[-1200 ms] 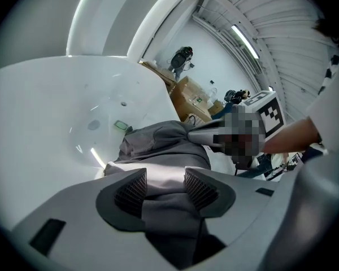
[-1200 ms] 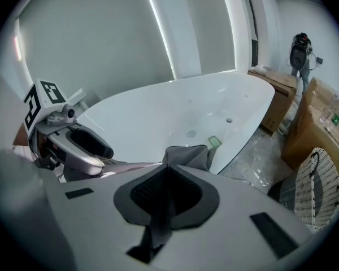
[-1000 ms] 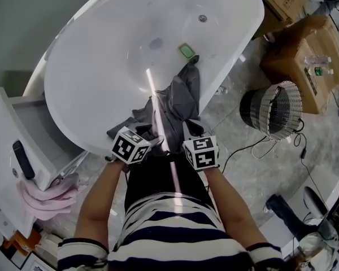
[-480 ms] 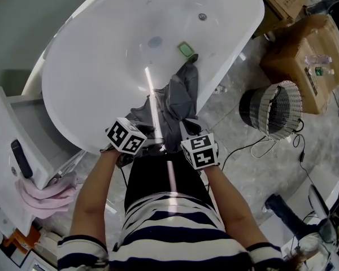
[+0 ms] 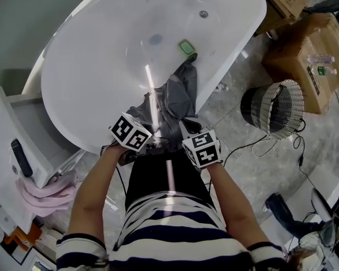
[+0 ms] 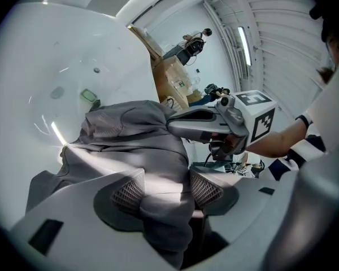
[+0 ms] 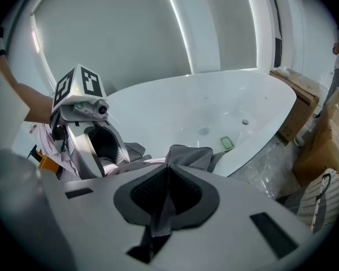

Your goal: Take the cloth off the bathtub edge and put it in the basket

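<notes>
- The cloth (image 5: 178, 97) – a grey one – is lying draped over the near rim of the bathtub (image 5: 90, 66). One end is trailing down inside the tub and the other is hanging over the outer side, in front of the person.
- The right gripper (image 7: 166, 193) is pinching a thin fold of the cloth at the tub's near rim. Its jaws are pressing together and a narrow strip is hanging below them.
- The left gripper (image 6: 166, 188) is sitting just beside the right one at the same rim. Its jaws are standing spread wide, with a thick bunch of cloth lying between the pads (image 6: 127, 193), which do not appear to be clamping it.
- The basket (image 5: 264, 110) is standing on the floor to the right of the tub, well apart from it, and the cloth is not yet in it.
- Risk: only one narrow pinch is holding the cloth. If it is lifted before the left jaws are closing on their bunch, the cloth's weight could pull it free and drop it back into the tub.
- Risk: a small green object (image 5: 186, 48) is lying inside the tub just beside the cloth's far end, so pulling the cloth could drag it along.
- Risk: a cable (image 5: 254, 145) is lying on the floor between tub and basket – a trailing end could be snagging there.
</notes>
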`<state>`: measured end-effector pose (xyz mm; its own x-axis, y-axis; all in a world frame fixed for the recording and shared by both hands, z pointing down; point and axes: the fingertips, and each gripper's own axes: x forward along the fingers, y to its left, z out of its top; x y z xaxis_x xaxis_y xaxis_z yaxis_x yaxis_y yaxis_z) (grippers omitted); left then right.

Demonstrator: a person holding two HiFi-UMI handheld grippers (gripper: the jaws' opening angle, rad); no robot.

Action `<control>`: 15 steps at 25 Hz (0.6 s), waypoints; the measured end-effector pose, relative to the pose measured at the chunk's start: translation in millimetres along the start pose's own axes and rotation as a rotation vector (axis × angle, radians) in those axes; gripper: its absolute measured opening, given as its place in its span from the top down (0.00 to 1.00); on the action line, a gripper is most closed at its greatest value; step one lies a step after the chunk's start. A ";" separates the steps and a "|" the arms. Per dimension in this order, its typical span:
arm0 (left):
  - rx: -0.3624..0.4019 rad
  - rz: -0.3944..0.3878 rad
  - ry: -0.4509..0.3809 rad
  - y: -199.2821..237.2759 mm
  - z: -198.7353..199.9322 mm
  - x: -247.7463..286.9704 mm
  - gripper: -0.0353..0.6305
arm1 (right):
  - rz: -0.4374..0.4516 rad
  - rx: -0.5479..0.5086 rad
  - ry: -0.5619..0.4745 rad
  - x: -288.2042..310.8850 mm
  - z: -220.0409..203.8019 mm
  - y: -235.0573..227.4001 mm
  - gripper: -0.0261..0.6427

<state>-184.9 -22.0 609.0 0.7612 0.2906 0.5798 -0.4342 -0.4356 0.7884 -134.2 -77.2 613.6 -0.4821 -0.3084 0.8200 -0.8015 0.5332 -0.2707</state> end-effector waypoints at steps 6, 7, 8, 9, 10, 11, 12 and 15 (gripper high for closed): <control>0.030 0.070 0.062 4.2 -3.2 8.3 0.58 | 0.007 -0.017 -0.001 0.1 0.6 1.0 0.91; 0.031 0.076 0.064 4.3 -3.0 8.9 0.59 | 0.008 -0.019 -0.001 -0.1 0.6 0.9 0.91; 0.033 0.082 0.066 4.4 -2.8 9.1 0.60 | 0.010 -0.020 0.000 -0.2 0.6 0.8 0.91; 0.035 0.090 0.068 4.4 -2.6 9.2 0.61 | 0.012 -0.020 0.000 -0.2 0.6 0.6 0.91; 0.038 0.099 0.070 4.3 -2.3 9.1 0.62 | 0.014 -0.020 0.001 -0.2 0.5 0.5 0.91; 0.042 0.109 0.073 4.1 -1.8 8.6 0.64 | 0.016 -0.019 0.001 -0.2 0.3 0.4 0.91; 0.047 0.120 0.075 3.7 -0.9 7.8 0.66 | 0.018 -0.018 0.003 -0.2 -0.1 0.2 0.91; 0.065 0.153 0.057 2.0 2.4 3.9 0.75 | 0.021 -0.020 0.006 -1.4 -0.8 -0.4 0.91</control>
<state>-181.7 -23.9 612.3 0.6592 0.2637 0.7042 -0.5096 -0.5320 0.6762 -132.9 -76.3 613.0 -0.4966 -0.2927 0.8171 -0.7841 0.5551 -0.2777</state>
